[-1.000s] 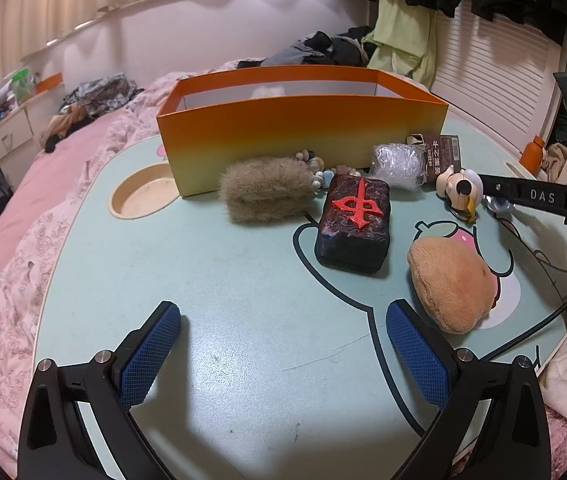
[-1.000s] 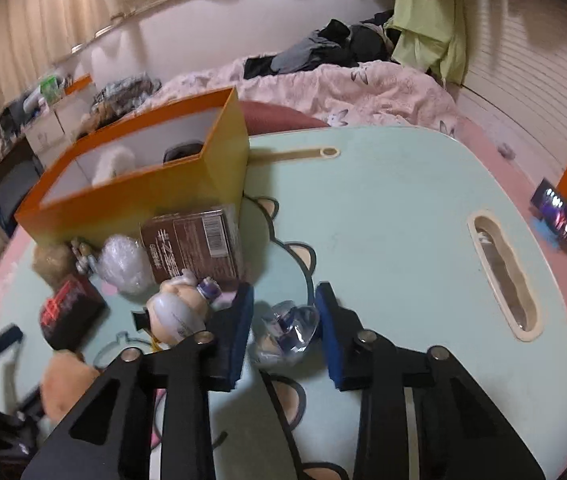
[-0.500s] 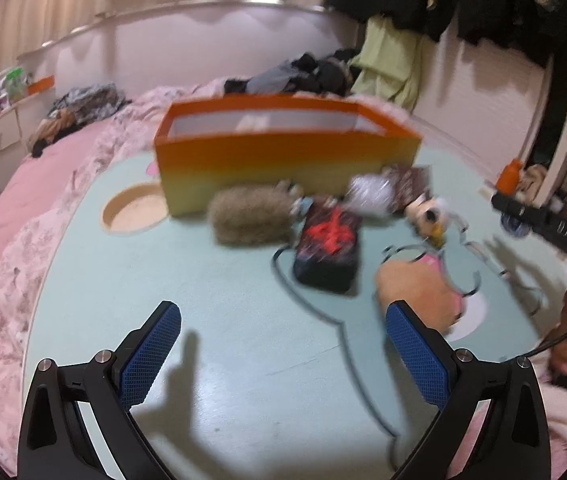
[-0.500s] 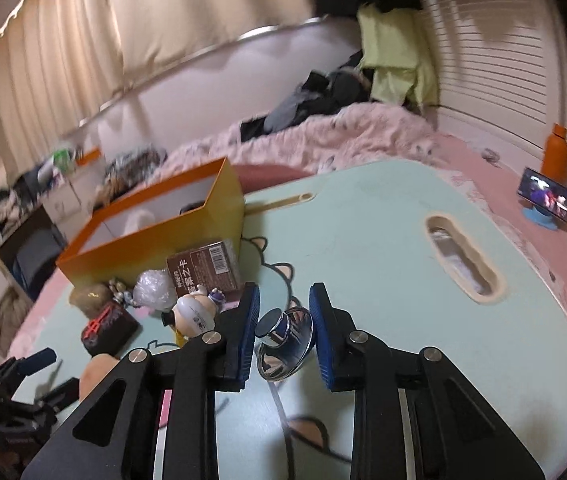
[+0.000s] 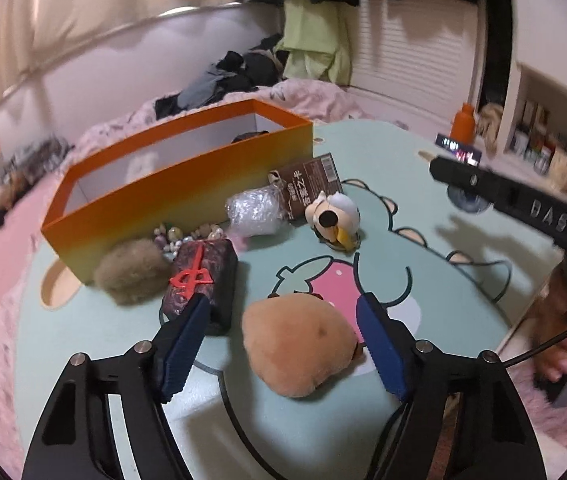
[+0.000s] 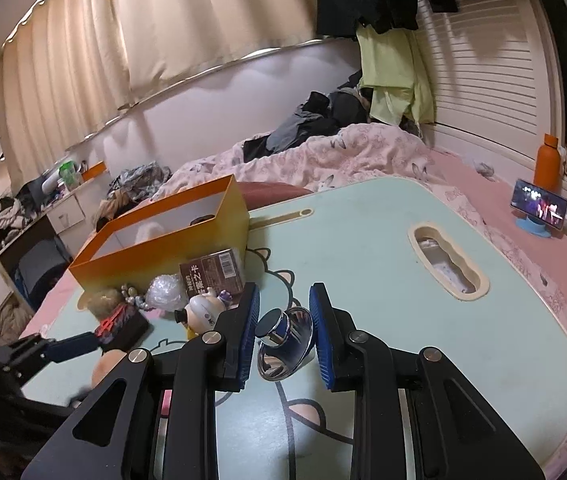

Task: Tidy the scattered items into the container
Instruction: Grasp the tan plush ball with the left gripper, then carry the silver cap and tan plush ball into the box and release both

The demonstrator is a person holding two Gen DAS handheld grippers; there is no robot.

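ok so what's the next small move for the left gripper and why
Probably finish closing. The left gripper straddles the tan potato-shaped plush, its jaws have just been closing, and gaps still show beside both blue pads. Once it grips, lift toward the orange box. The right gripper is already shut on the shiny metal piece.

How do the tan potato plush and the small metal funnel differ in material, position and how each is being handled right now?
The potato plush is soft, matte and tan; the metal funnel is hard and shiny.
The plush lies on the table; the funnel is lifted, tilted.
The left hand-held gripper straddles the plush, jaws just closing; the right hand-held gripper clamps the funnel.
Both remain outside the orange box.
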